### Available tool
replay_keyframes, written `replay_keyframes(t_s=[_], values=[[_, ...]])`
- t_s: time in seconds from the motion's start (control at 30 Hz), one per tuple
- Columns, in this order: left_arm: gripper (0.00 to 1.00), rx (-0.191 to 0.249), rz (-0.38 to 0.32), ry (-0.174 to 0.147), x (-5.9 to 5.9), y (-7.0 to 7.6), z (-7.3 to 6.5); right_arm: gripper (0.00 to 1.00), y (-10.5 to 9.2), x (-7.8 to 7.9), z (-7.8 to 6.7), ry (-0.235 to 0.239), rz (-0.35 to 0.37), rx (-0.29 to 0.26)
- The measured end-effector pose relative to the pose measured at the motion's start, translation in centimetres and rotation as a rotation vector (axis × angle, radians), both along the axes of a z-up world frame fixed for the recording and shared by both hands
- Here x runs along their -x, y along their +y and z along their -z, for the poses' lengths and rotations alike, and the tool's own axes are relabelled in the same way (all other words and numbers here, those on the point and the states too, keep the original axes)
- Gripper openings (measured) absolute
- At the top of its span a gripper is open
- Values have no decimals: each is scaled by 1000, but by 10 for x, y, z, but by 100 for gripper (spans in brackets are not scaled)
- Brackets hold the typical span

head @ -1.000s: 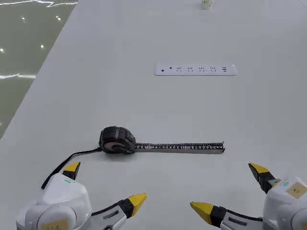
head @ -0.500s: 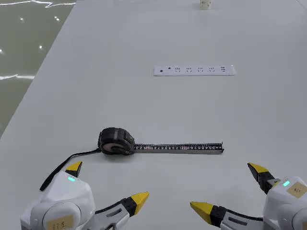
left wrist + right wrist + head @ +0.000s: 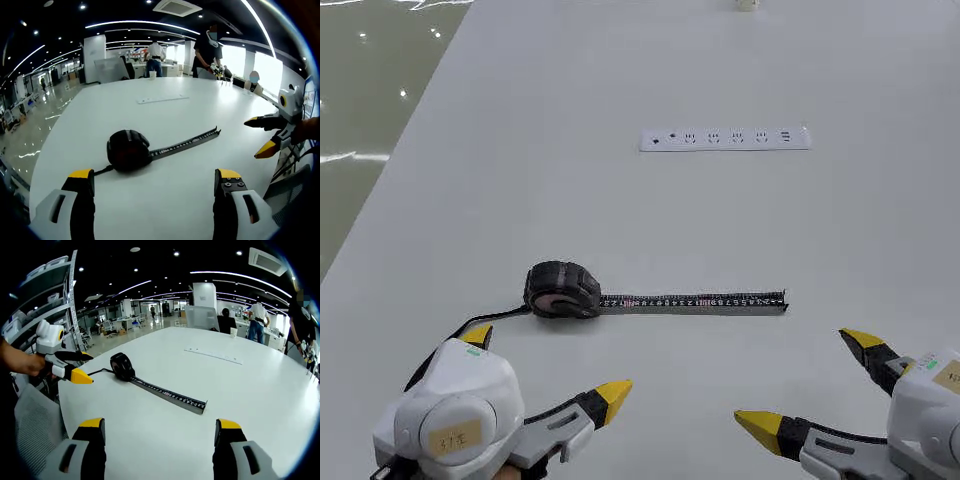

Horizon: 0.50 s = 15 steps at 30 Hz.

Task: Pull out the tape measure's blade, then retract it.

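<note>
A black tape measure (image 3: 563, 291) lies on the white table (image 3: 620, 220) with its blade (image 3: 692, 300) pulled out to the right, flat on the surface. A black strap (image 3: 470, 328) trails from its left side. My left gripper (image 3: 544, 362) hovers open just in front of the case, nothing between its yellow tips. My right gripper (image 3: 810, 382) is open too, below the blade's free end (image 3: 782, 300). The left gripper view has the case (image 3: 129, 149) ahead between the jaws. The right gripper view has the blade (image 3: 170, 395) running toward its jaws.
A white power strip (image 3: 725, 138) lies farther back on the table. A small white object (image 3: 748, 4) sits at the far edge. The table's left edge (image 3: 390, 170) borders a glossy floor. Several people (image 3: 207, 47) stand beyond the table.
Both grippers have drawn back a little toward me and stay open. The tape measure and its blade lie as before; the head camera has tipped slightly.
</note>
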<state>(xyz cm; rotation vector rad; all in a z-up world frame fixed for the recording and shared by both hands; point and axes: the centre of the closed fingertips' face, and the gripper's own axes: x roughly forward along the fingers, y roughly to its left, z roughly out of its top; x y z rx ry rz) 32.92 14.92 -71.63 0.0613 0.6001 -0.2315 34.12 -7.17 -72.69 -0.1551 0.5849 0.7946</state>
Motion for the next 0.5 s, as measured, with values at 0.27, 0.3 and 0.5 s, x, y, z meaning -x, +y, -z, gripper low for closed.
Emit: replay_keyframes(t_s=[0.27,0.3,0.5], values=[[97,0,-29,5,-9,5,3,87,-3,-7,4,-3,-41,16],[97,1,-32,6,-10,6,4,86,-3,-8,4,-4,-47,18],[96,3,-48,16,-14,10,9,83,-7,-11,8,-3,-69,31]])
